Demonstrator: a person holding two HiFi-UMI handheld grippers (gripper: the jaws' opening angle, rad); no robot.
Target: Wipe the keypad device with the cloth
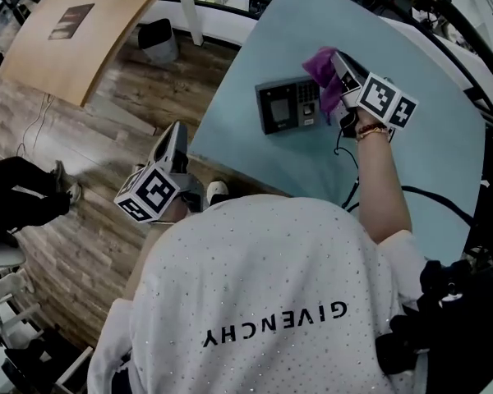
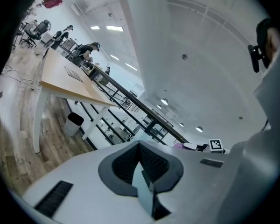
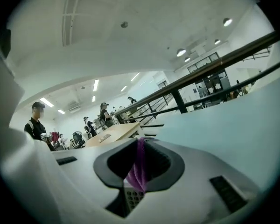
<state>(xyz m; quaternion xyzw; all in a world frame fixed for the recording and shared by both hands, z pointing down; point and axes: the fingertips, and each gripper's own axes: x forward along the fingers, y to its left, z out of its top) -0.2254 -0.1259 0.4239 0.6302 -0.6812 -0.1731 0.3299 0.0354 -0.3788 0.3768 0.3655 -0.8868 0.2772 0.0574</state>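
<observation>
The dark keypad device (image 1: 286, 105) lies flat on the pale blue table (image 1: 427, 154). A purple cloth (image 1: 323, 79) hangs over the device's right edge, and my right gripper (image 1: 334, 61) is shut on it just above. In the right gripper view the purple cloth (image 3: 138, 166) is pinched between the jaws. My left gripper (image 1: 177, 131) is held off the table's left edge, over the wooden floor, away from the device. Its jaws (image 2: 141, 158) are shut with nothing between them.
A black cable (image 1: 431, 197) runs across the table near the right arm. A light wooden desk (image 1: 74, 31) and a dark bin (image 1: 158, 41) stand on the wooden floor at the left. Several people stand far off in the right gripper view.
</observation>
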